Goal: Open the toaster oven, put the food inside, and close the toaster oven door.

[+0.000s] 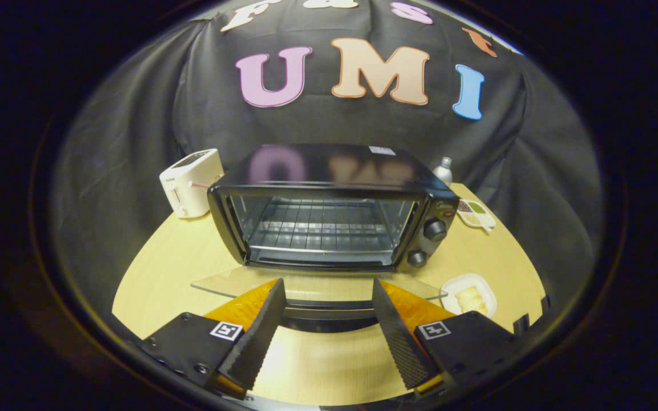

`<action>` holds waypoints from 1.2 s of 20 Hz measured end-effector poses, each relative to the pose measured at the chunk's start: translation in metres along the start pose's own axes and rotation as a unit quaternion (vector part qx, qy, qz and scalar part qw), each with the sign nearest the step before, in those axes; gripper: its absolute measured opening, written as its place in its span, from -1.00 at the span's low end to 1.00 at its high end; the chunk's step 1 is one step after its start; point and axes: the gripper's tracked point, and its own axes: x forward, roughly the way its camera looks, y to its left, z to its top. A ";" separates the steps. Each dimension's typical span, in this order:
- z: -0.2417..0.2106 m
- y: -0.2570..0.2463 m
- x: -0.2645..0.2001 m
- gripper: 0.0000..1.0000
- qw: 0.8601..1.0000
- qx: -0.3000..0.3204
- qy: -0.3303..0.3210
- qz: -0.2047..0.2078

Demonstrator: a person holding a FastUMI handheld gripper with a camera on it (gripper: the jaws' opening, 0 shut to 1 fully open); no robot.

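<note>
The fingers hide the door handle ends (the middle shows).

Toaster oven ahead of gripper, door lowered between spread fingers; toaster beyond-left; food dish right; bottle behind.

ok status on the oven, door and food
Gripper open, fingers astride the door handle. Toaster oven door down flat, rack bare. Food plate right of the fingers, not yet loaded.
</note>
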 end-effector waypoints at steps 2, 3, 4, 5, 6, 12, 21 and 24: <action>-0.013 0.002 -0.003 0.91 1.000 -0.004 0.020 -0.001; -0.020 0.003 -0.001 0.91 0.999 -0.009 0.031 -0.003; -0.026 0.004 0.000 0.90 0.999 -0.015 0.038 -0.004; -0.032 0.005 0.000 0.90 0.999 -0.020 0.044 -0.004; -0.038 0.005 0.001 0.89 0.998 -0.024 0.051 -0.005; -0.075 0.003 0.016 0.87 0.995 -0.025 0.099 -0.005; -0.101 -0.003 0.030 0.88 0.990 -0.017 0.137 0.002; -0.090 -0.005 0.029 0.88 0.991 0.008 0.136 0.013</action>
